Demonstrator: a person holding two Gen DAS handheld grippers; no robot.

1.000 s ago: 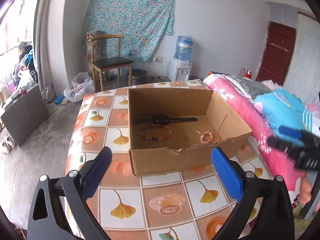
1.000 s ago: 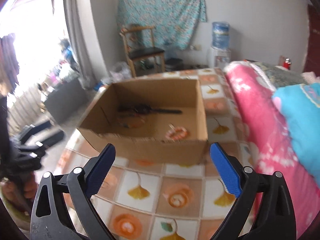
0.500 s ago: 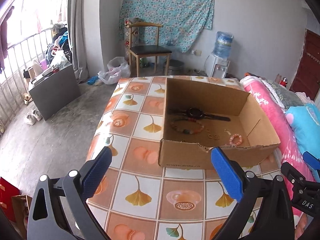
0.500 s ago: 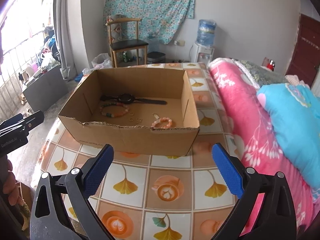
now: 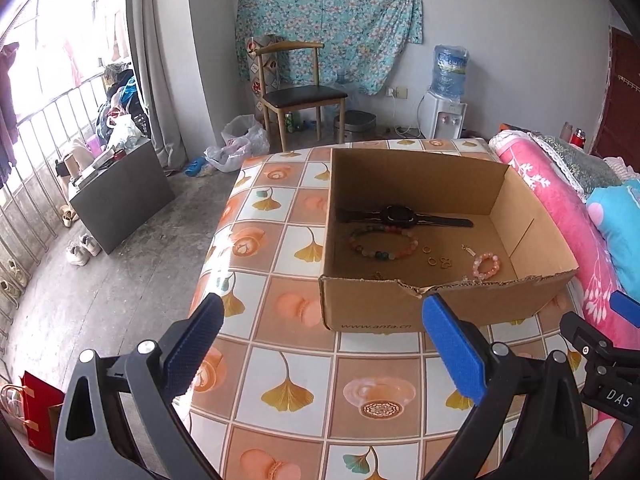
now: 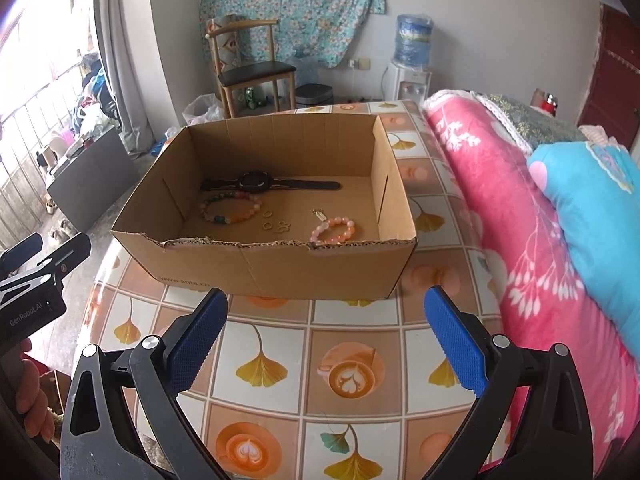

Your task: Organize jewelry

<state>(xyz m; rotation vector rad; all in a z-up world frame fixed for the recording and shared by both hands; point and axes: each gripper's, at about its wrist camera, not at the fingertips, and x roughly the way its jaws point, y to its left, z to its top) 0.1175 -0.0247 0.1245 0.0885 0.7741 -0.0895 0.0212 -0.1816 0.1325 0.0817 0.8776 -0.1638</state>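
An open cardboard box (image 5: 448, 308) (image 6: 280, 266) stands on the tiled tablecloth. On its floor lie a black watch (image 5: 400, 216) (image 6: 256, 182), a multicoloured bead bracelet (image 5: 382, 244) (image 6: 230, 210), a small pink bead bracelet (image 5: 486, 264) (image 6: 334, 230), a few gold rings (image 5: 436, 260) (image 6: 274, 224) and a small pendant (image 5: 467, 249) (image 6: 319, 212). My left gripper (image 5: 320, 344) hangs open in front of the box's left corner, nothing between its fingers. My right gripper (image 6: 326, 332) is open too, in front of the box's near wall, empty.
The table (image 5: 280, 360) (image 6: 360, 360) ends at the left over a concrete floor. A pink blanket (image 6: 520, 240) and a blue pillow (image 6: 592, 208) lie along the right. A chair (image 5: 296, 96), a water dispenser (image 5: 448, 92) and a dark cabinet (image 5: 116, 196) stand beyond.
Both grippers have drawn back and steadied, staying open. The left view has swung left, so the box now sits further right in it; the right view has cleared from blur.
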